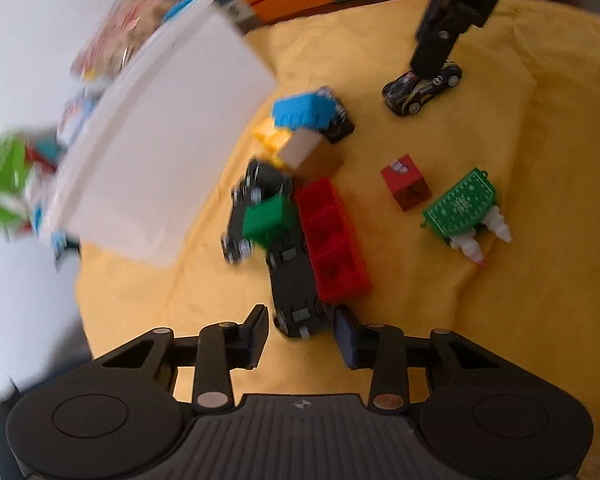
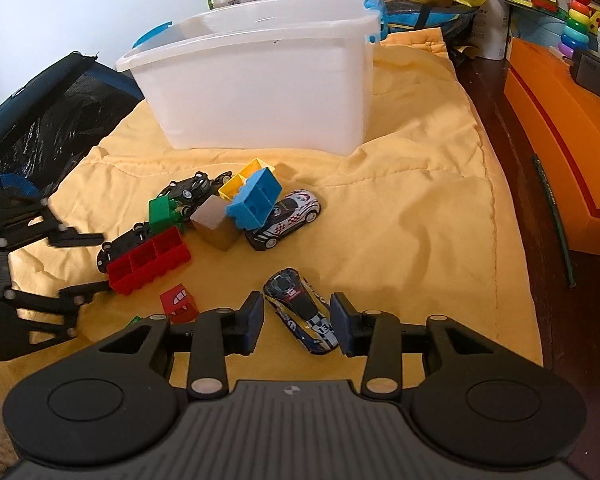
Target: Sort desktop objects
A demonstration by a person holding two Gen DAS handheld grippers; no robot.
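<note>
Blurring white bin (image 1: 160, 152), black car (image 1: 296, 280) half-hidden behind red brick (image 1: 332, 240)

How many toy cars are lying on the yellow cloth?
4: a dark racer between the right tool's fingers, a white car under the blue brick, two black cars in the pile. More may be hidden.

toy cars (image 2: 300, 314), blocks (image 2: 150, 266), white bin (image 2: 260, 100)

Black tongs (image 2: 298, 326), dark blue pads (image 2: 255, 322), silver pivot screws, ribbed grey housing
</note>
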